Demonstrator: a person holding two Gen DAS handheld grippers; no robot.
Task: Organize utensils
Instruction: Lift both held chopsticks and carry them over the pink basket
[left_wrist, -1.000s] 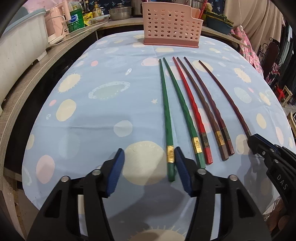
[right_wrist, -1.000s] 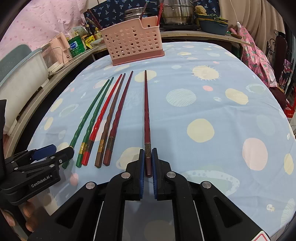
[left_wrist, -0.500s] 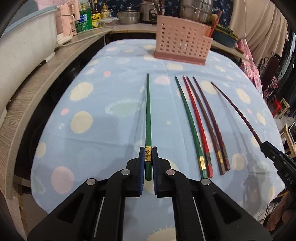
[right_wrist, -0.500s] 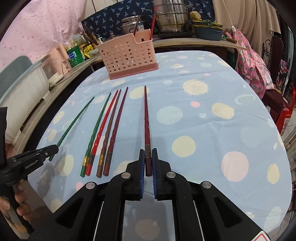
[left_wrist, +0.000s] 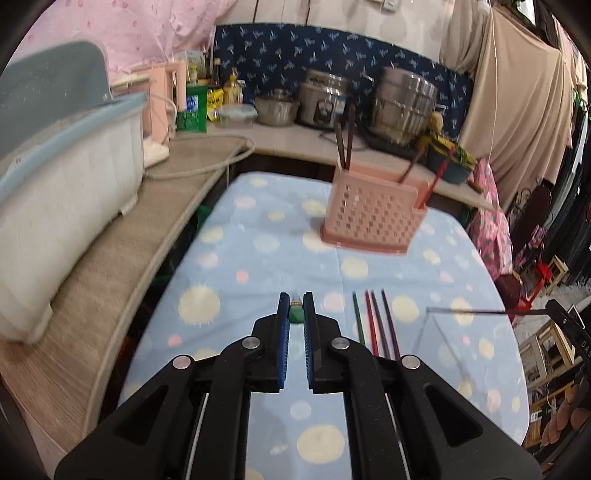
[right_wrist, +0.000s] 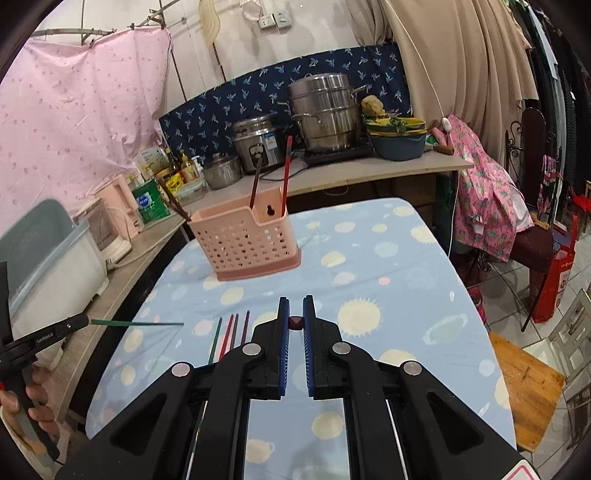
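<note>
Green chopstick (left_wrist: 296, 314) clamped in left hand-held gripper (left_wrist: 296, 309), maroon chopstick (right_wrist: 296, 322) in right (right_wrist: 296, 317)

The right gripper (left_wrist: 570, 332) reads "DAS" (rest cut off).

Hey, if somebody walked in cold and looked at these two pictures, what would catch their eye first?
Probably the two black grippers raised above the table, the left gripper clamping a green chopstick and the right gripper a dark red chopstick. Next, the pink perforated plastic utensil basket at the far end of the blue dotted tablecloth, with several chopsticks standing in it. Four more chopsticks lie side by side on the cloth.
</note>
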